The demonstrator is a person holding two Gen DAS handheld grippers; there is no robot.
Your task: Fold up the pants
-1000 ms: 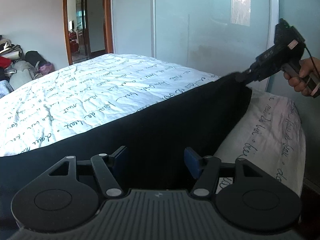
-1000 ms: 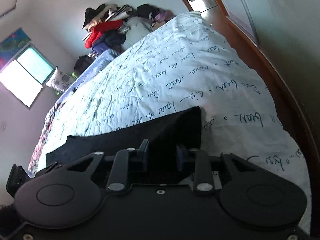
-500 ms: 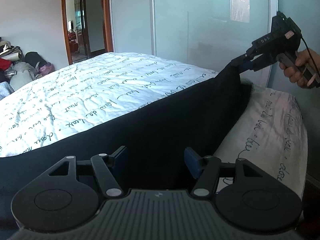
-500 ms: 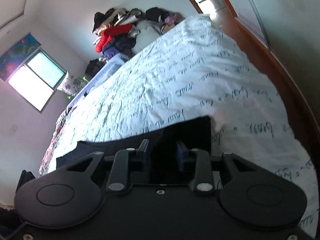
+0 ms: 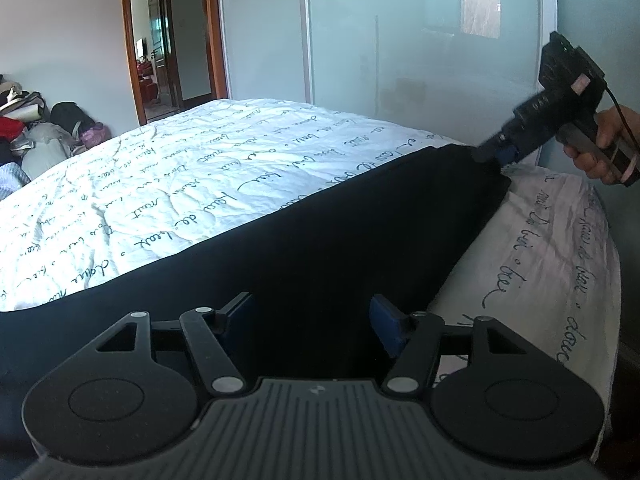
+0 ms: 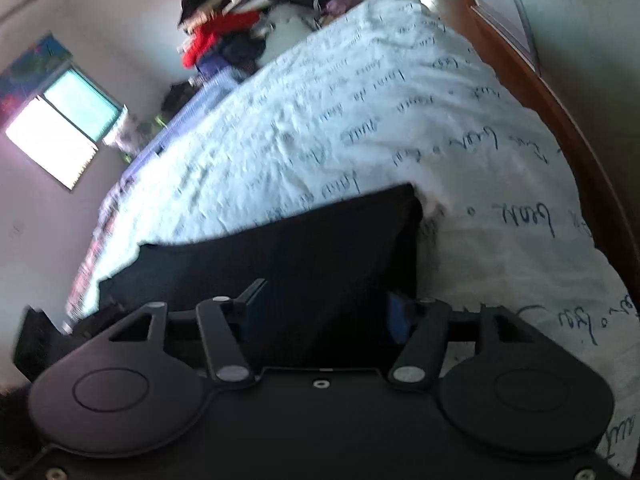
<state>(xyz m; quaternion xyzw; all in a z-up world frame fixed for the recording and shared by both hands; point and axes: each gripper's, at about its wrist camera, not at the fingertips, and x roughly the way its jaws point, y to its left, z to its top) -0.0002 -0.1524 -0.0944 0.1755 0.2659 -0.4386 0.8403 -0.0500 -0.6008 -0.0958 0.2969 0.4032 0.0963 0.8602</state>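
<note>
Pants: I see the black pants (image 5: 320,248) as a dark band running from the lower left of my left wrist view up to the right middle, lying across the bed (image 5: 192,184); in the right wrist view they fill the lower middle (image 6: 328,264).
Bed: white cover with black handwriting print, taking most of both frames; in the right wrist view it is blurred.
Left gripper: my left gripper (image 5: 312,326) sits at the bottom centre of its own view, its two blue pads spread wide apart with black cloth showing between them. The pads do not pinch the cloth.
Right gripper: in its own view (image 6: 326,314), bottom centre, the fingers stand far apart with the pants lying between them. From the left wrist view I see the same tool at the right edge (image 5: 498,152), its tip at the far corner of the pants; touching or just above, I cannot tell.
Right hand: wrapped around the handle at the far right edge (image 5: 600,140).
Wardrobe: frosted sliding doors (image 5: 400,40) fill the upper middle of the left view.
Doorway: wood-framed, upper left (image 5: 160,40).
Clothes pile: heaped against the wall, top centre of the right view (image 6: 232,32).
Window: bright, left edge of the right view (image 6: 60,132).
</note>
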